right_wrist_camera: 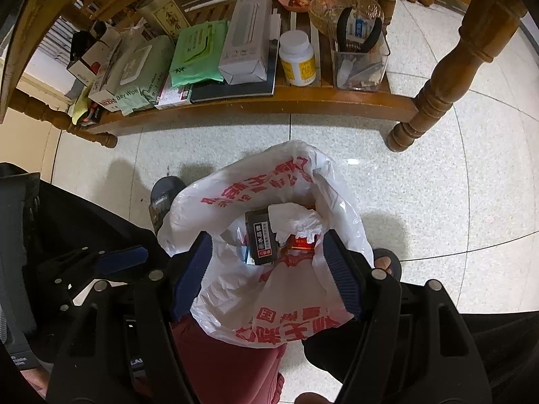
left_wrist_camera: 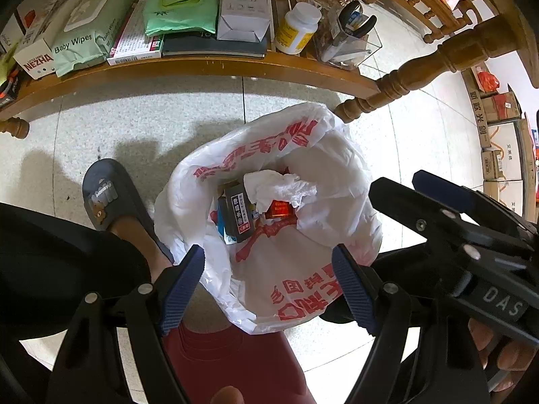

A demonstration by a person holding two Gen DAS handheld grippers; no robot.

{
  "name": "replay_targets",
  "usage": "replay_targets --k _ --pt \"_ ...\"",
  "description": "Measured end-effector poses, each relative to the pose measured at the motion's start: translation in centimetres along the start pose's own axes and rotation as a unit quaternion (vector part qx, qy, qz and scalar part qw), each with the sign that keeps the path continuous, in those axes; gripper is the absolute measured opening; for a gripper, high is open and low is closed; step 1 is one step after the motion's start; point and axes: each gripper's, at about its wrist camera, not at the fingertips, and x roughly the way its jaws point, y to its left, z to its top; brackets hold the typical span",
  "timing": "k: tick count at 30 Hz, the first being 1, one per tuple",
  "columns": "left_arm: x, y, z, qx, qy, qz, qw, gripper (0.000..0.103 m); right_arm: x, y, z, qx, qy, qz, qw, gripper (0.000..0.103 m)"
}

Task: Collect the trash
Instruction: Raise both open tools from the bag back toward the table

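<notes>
- Left wrist view: my left gripper (left_wrist_camera: 267,286) stands wide open and empty, its blue ribbed pads (left_wrist_camera: 183,284) straddling the near rim of the white plastic bag (left_wrist_camera: 279,279), above it and not touching as far as I can tell.
- Right wrist view: my right gripper (right_wrist_camera: 267,274) is likewise spread wide and holds nothing; its pads (right_wrist_camera: 193,274) frame the bag's mouth from above.
- The bag (right_wrist_camera: 289,320) sits on the pale tiled floor (right_wrist_camera: 421,202) between my feet, just in front of my red-clad knee (right_wrist_camera: 222,363), its mouth gaping upward.
- Contents, from the opening: a dark box with a printed label (right_wrist_camera: 261,240), a crumpled white tissue (right_wrist_camera: 296,220), a small red packet (right_wrist_camera: 301,243). Further blue packaging (left_wrist_camera: 222,219) lies beside the box.
- Handling, as I judge it: the film is thin, limp and slick; it will crumple rather than resist, and a single layer may slide out from between the pads. The load looks light, though the box probably gives most of the weight.
- Where to take hold: I would gather the near rim with its red lettering (left_wrist_camera: 303,299) into a bunched fold and close on that.
- Beyond the bag: a grey slipper (left_wrist_camera: 111,195) to one side, and a low wooden shelf (right_wrist_camera: 269,97) carrying wipes, boxes and a white bottle (right_wrist_camera: 298,59).
</notes>
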Motion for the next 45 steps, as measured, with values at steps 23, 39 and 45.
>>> replay_targets --k 23,39,45 --pt "-9.5 -1.9 -1.1 0.046 -0.138 0.073 0.9867 0.076 -11.2 1.1 -1.7 -0.013 -0.094 0.031 0.995 0.067" --pt "-19.6 -1.8 -2.2 0.039 -0.247 0.103 0.9628 0.084 -21.6 2.8 -1.3 -0.049 -0.163 0.018 0.985 0.076" --pt "-24.2 -0.9 -1.6 0.029 -0.290 0.105 0.9509 0.095 -25.1 3.8 -0.4 -0.055 -0.185 0.016 0.981 0.084"
